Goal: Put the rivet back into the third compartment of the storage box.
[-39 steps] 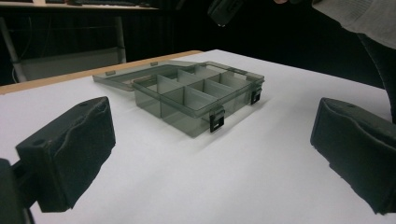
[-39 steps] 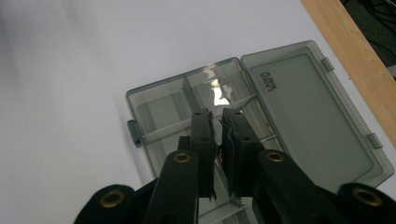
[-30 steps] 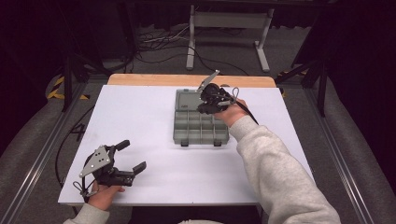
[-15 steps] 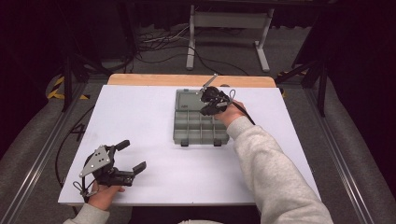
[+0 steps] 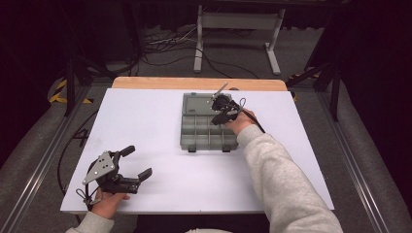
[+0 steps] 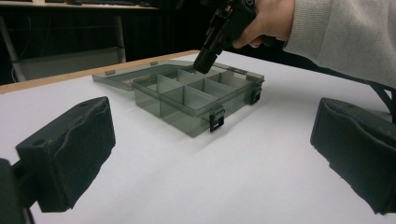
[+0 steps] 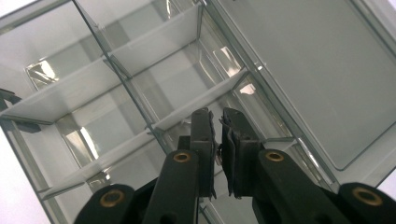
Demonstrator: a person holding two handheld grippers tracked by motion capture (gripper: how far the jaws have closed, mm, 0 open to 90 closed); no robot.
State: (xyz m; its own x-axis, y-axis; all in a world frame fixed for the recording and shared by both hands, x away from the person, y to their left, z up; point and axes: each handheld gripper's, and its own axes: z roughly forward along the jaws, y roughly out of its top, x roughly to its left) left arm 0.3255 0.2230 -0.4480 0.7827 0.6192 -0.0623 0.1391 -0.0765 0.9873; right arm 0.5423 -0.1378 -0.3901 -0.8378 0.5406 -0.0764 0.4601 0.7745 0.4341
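A grey see-through organiser box (image 5: 209, 144) lies open at the far middle of the white table, its lid (image 5: 197, 99) folded flat behind it. Its compartments look bare. My right gripper (image 5: 217, 107) points down into a back right compartment, jaws shut; I cannot tell whether anything tiny sits between the pads. In the right gripper view the gripper (image 7: 217, 114) hangs just over a divider (image 7: 116, 88) beside the lid (image 7: 317, 79). My left gripper (image 5: 137, 162) rests near the front left edge, open and bare. In the left gripper view its jaws (image 6: 212, 154) frame the box (image 6: 187, 121) and the right gripper (image 6: 201, 67).
The white table top (image 5: 145, 121) has a wooden strip (image 5: 194, 83) along its far edge. A metal stand (image 5: 238, 22) and cables lie on the dark floor behind. Rails run along both sides of the table.
My right gripper has sunk lower into the back of the box and shifted slightly. The left gripper has stayed where it was.
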